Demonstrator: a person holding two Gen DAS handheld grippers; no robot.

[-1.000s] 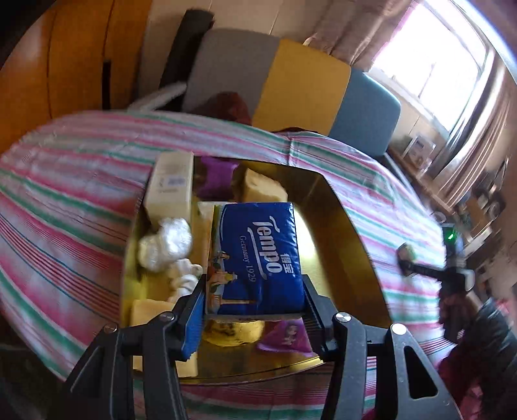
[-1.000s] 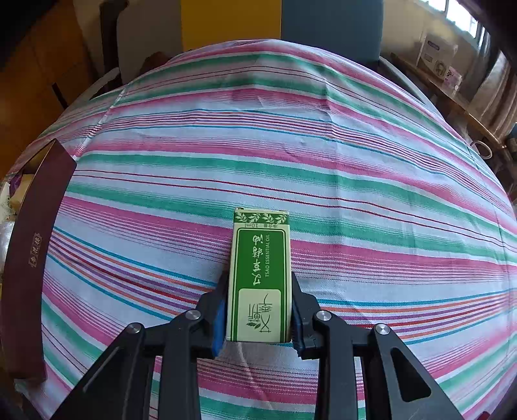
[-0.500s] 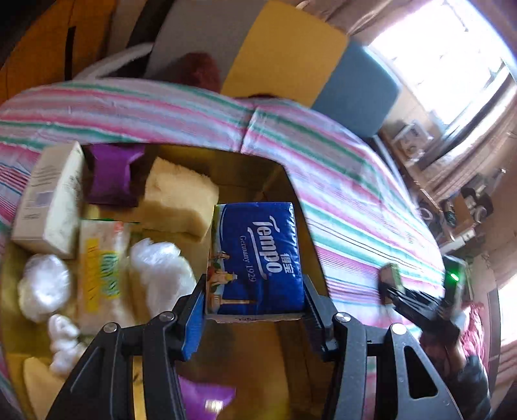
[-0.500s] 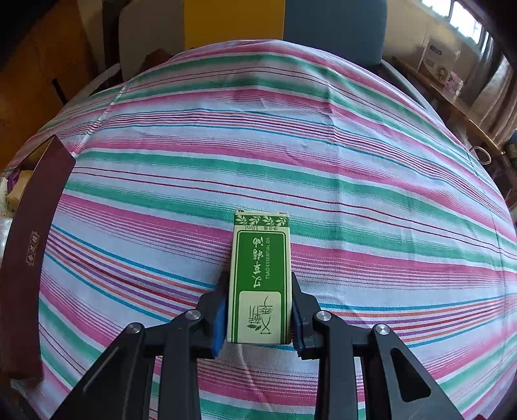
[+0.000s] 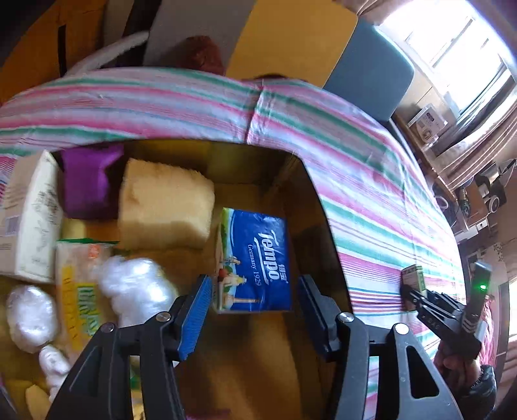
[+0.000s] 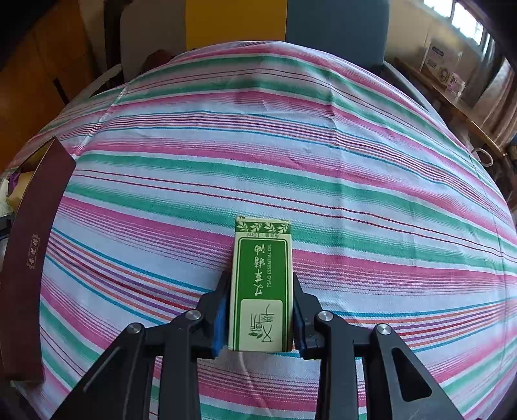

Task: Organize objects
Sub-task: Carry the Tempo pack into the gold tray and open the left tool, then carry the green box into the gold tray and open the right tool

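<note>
A blue Tempo tissue pack (image 5: 258, 258) lies inside the gold-lined box (image 5: 318, 226), against its right wall. My left gripper (image 5: 254, 280) hangs just above the pack. Its jaws are opening, and a narrow gap shows between each blue pad and the pack. My right gripper (image 6: 261, 281) stays on the striped tablecloth (image 6: 290, 145), its pads against a green essential-oil carton (image 6: 261, 284). Those jaws are starting to open. The left wrist view also shows the right gripper (image 5: 415, 292) with the green carton (image 5: 413, 276), to the right of the box.
The box also holds a cream carton (image 5: 29, 213), a purple packet (image 5: 87, 181), a yellow sponge (image 5: 164, 206), a yellow-green pack (image 5: 77, 284) and white wrapped lumps (image 5: 135, 287). Its maroon outer wall (image 6: 32, 242) curves at the left. Chairs (image 6: 336, 22) stand behind the table.
The left gripper moved across to the right side of the box and down. Its jaws widened and the tissue pack came free of the pads. The right gripper stayed put.
</note>
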